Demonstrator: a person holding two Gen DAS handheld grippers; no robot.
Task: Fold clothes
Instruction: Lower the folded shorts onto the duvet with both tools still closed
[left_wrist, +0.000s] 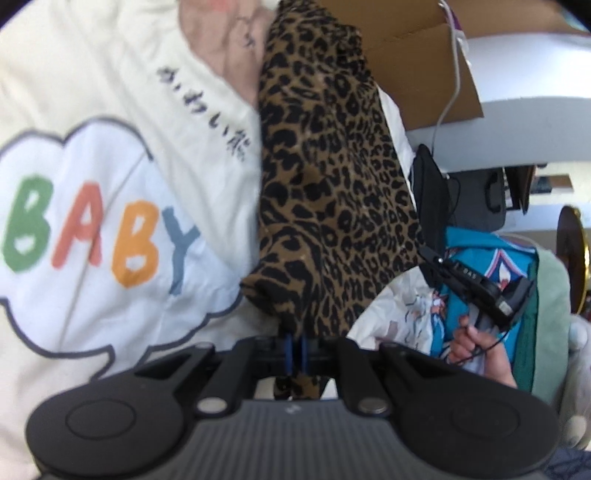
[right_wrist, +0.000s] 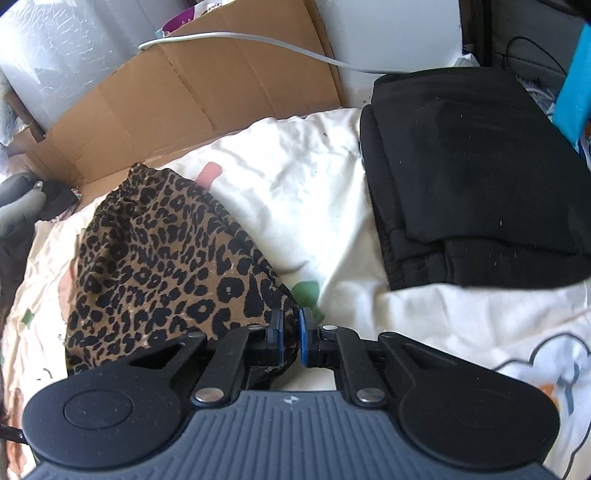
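Both the left gripper and right gripper pinch the rumpled leopard-print garment between their fingers. Only the right wrist view shows folded black clothes ahead, right of its fingers

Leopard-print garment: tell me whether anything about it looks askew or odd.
The leopard-print garment is bunched and rumpled, not flat, on the cream blanket. Both the left gripper and the right gripper pinch its edges. The black clothes beside it are already folded.
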